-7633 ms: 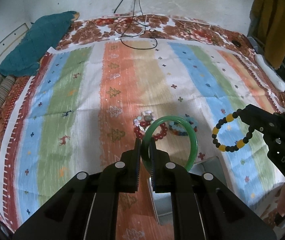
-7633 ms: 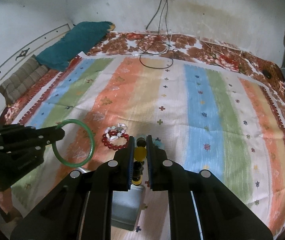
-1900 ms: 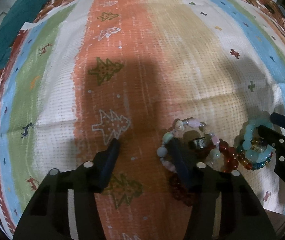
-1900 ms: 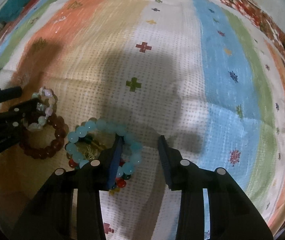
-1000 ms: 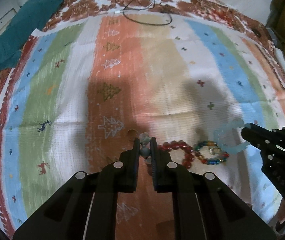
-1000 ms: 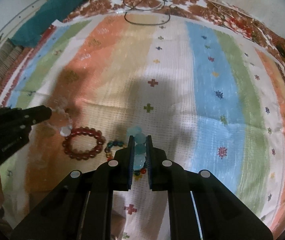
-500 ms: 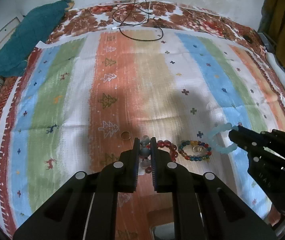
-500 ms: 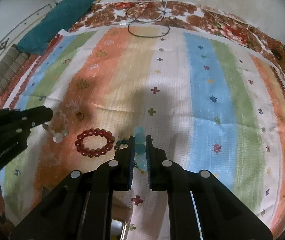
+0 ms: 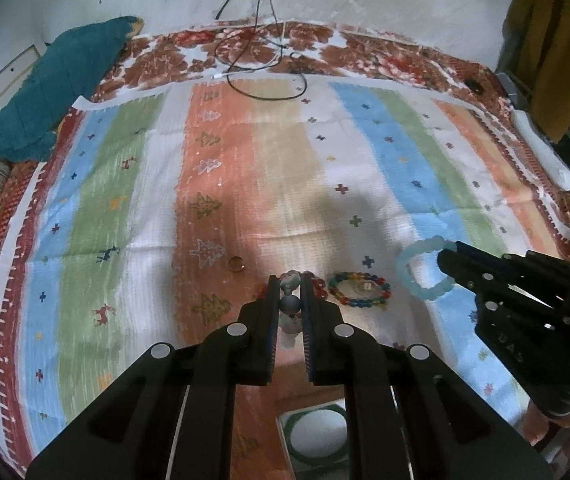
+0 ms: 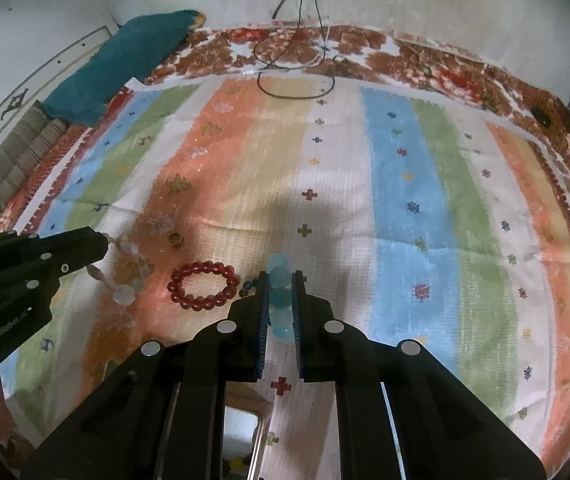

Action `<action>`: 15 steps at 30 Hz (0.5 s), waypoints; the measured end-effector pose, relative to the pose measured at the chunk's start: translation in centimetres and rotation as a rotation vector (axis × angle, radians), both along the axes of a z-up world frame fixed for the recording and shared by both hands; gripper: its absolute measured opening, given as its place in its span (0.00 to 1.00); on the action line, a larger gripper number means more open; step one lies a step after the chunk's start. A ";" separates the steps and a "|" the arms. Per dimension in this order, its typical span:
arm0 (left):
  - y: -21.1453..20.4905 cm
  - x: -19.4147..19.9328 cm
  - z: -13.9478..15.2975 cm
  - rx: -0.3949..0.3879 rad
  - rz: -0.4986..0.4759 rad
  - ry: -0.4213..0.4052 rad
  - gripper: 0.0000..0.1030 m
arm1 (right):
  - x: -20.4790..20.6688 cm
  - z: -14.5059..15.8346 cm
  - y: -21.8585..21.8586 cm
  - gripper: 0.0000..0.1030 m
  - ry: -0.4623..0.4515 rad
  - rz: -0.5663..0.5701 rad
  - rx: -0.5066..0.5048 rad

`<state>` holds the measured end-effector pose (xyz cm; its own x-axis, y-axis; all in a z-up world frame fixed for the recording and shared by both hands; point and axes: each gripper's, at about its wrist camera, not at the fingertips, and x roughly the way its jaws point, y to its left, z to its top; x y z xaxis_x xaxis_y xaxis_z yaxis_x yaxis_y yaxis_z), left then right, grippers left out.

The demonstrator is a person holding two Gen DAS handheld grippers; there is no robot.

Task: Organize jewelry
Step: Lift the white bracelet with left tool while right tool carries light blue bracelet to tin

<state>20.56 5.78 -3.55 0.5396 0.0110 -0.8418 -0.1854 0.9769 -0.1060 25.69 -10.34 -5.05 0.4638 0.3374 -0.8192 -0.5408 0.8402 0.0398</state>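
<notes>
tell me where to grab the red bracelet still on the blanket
Pinch one side of the red bracelet from straight above, one finger inside the loop, one outside. It lies flat and open on the blanket; its far-left arc has the most clear room, away from the multicolour bracelet.

Woven cloth bedspread (image 10: pixel 365 208) — glossy red bead bracelet (image 10: pixel 204 285)

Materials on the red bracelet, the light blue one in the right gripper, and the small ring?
Red bracelet: glossy translucent beads, glass or resin likely. Light blue bracelet: frosted, milky round beads, stone or glass, unclear. Small ring: yellowish metal band with a dull shine, probably brass or gold-toned.
</notes>
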 end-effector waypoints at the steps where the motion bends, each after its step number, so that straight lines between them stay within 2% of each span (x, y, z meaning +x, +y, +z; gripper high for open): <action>1: -0.2 -0.4 0.3 -0.002 -0.004 -0.008 0.10 | -0.3 0.3 0.0 0.11 -0.010 0.003 0.001; 15: -1.9 -4.0 1.2 -0.004 -0.019 -0.041 0.10 | -4.2 1.9 -0.5 0.12 -0.049 0.049 0.036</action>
